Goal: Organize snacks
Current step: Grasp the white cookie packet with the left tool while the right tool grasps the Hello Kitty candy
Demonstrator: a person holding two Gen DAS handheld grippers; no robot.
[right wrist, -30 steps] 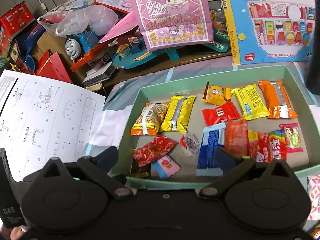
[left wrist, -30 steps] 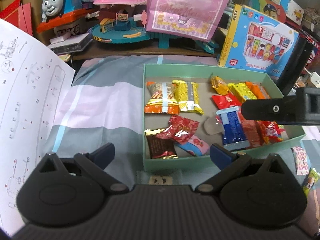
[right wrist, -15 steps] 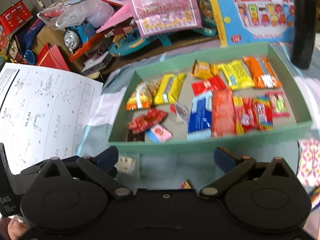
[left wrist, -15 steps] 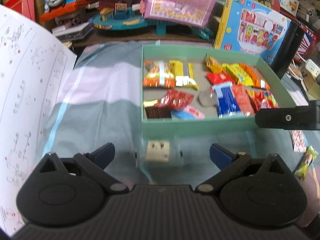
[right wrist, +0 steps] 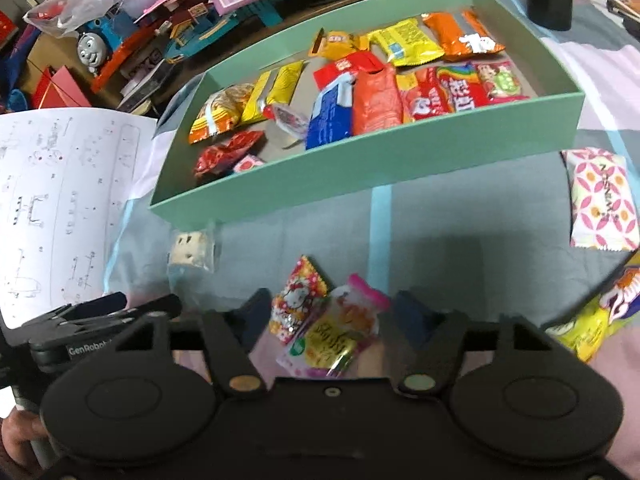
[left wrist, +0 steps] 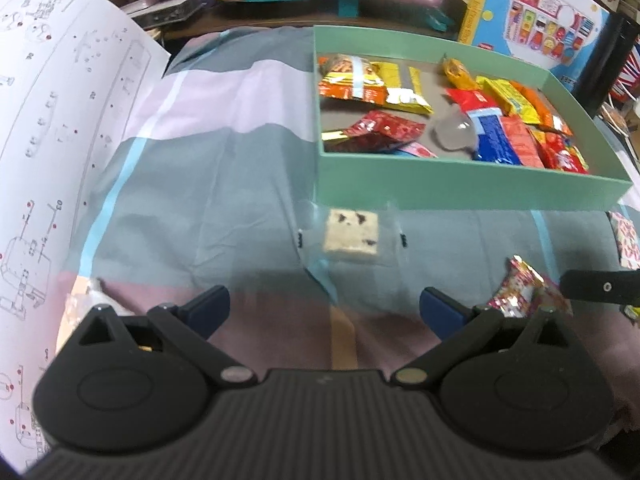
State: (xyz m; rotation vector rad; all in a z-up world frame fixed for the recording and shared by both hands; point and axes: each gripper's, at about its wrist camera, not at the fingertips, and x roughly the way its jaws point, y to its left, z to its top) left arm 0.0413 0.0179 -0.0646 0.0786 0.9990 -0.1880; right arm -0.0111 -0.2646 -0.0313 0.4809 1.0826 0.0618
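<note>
My right gripper (right wrist: 326, 312), jaws just closing, brackets two snack packets (right wrist: 320, 320), ungripped; only left view shows my open left gripper (left wrist: 324, 306).

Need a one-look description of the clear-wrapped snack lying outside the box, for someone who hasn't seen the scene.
Find the green box on the striped cloth. Just outside its near wall, at the corner nearest the white instruction sheet, lies the clear-wrapped snack: a pale square with dark flecks, the only see-through wrapper among printed ones.

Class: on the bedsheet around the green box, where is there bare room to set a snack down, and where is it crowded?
Free: the striped sheet between the instruction sheet and the green box. Crowded: in front of the box, around the clear-wrapped nougat, and right, where loose packets lie.
</note>
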